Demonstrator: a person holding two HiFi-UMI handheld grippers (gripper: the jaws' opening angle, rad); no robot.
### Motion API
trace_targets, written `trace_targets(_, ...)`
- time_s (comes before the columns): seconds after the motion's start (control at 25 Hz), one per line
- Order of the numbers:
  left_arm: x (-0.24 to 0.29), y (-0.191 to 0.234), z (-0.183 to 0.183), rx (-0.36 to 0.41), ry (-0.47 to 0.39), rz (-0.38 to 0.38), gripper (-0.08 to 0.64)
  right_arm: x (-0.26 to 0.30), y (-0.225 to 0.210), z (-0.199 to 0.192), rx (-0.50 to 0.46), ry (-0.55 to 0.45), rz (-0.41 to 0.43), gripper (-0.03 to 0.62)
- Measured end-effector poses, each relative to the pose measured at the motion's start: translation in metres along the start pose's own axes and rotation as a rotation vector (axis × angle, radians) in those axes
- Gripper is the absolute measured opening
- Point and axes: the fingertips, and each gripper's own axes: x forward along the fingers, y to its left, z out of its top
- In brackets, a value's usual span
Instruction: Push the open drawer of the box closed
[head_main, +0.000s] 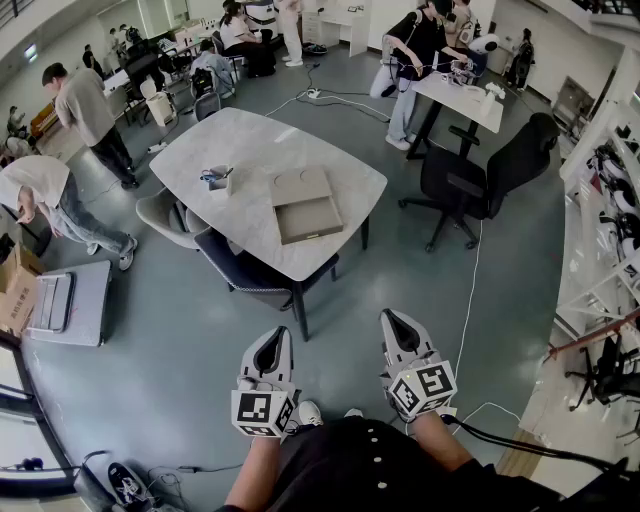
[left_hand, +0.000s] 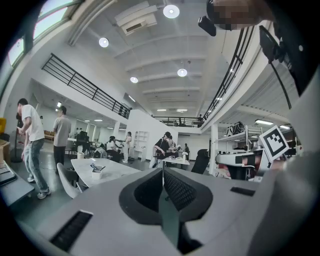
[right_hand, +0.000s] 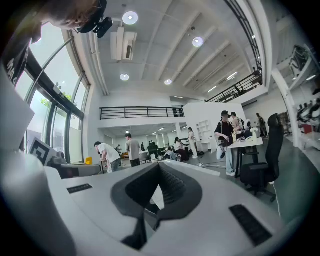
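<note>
A beige box (head_main: 301, 186) lies on the pale oval table (head_main: 230, 140), well ahead of me in the head view. Its shallow drawer (head_main: 309, 219) is pulled out toward the table's near edge. Both grippers hang low, close to my body and far short of the table. My left gripper (head_main: 277, 334) is shut with nothing in it, and so is my right gripper (head_main: 391, 318). In the left gripper view the table (left_hand: 112, 169) shows beyond the closed left gripper (left_hand: 162, 168), but the box is hidden. The right gripper view shows the right gripper (right_hand: 159, 165) closed on nothing.
A small cup of pens (head_main: 218, 179) stands on the table left of the box. A dark chair (head_main: 250, 275) and a grey chair (head_main: 163, 214) sit at the table's near side. A black office chair (head_main: 478, 178) stands to the right. People work around the room. A white cable (head_main: 466, 300) crosses the floor.
</note>
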Motion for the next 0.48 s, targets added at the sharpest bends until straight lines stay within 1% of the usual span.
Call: trace_targets(0.48, 0.003, 0.0073, 0.0018, -0.008, -0.001, -0.005, 0.018, 0.0077, 0.0041, 0.0011, -0.006, 0.002, -0.003, -0.003)
